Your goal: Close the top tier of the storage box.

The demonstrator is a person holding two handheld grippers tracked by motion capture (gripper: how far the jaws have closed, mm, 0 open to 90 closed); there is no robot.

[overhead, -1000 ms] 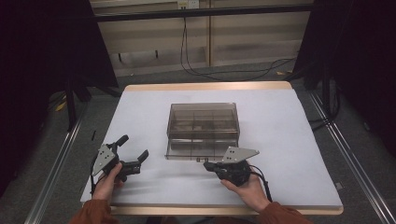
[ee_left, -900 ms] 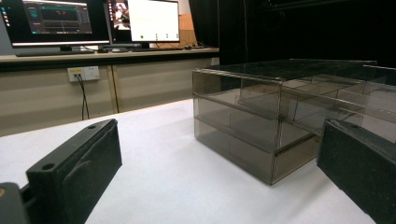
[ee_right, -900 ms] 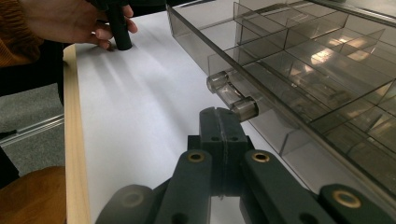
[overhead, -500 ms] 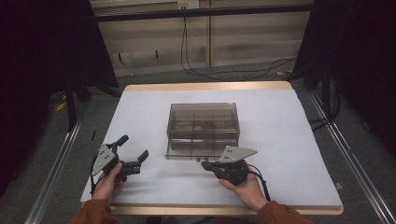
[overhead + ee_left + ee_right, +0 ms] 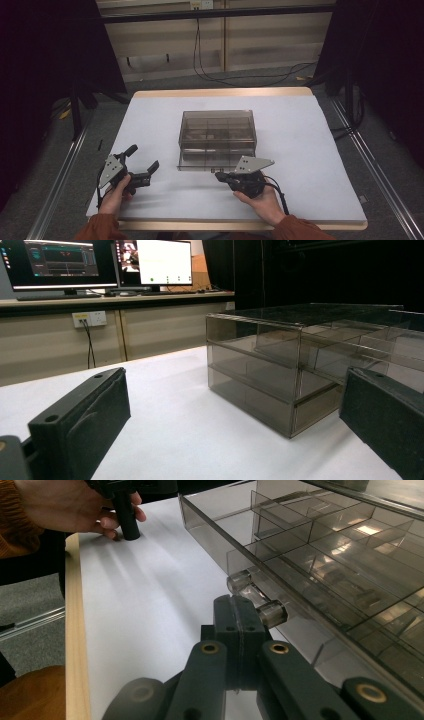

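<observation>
A smoky clear drawer box (image 5: 217, 127) stands mid-table, and its bottom drawer (image 5: 207, 163) sticks out a little toward me. In the right gripper view the drawer's clear round handle (image 5: 256, 601) lies just right of my right gripper (image 5: 240, 611), whose jaws are shut together with nothing between them. In the high view my right gripper (image 5: 220, 175) sits at the drawer's front edge. My left gripper (image 5: 144, 157) rests on the table left of the box, open and empty. The left gripper view has the box (image 5: 280, 370) ahead between the wide jaws of my left gripper (image 5: 234, 395).
The white table (image 5: 300, 150) has a wooden edge (image 5: 75, 630) near me. Dark floor, metal rails and cables surround it. Monitors (image 5: 100, 262) stand on a bench beyond the table. The person's other hand (image 5: 65, 505) rests near the front edge.
</observation>
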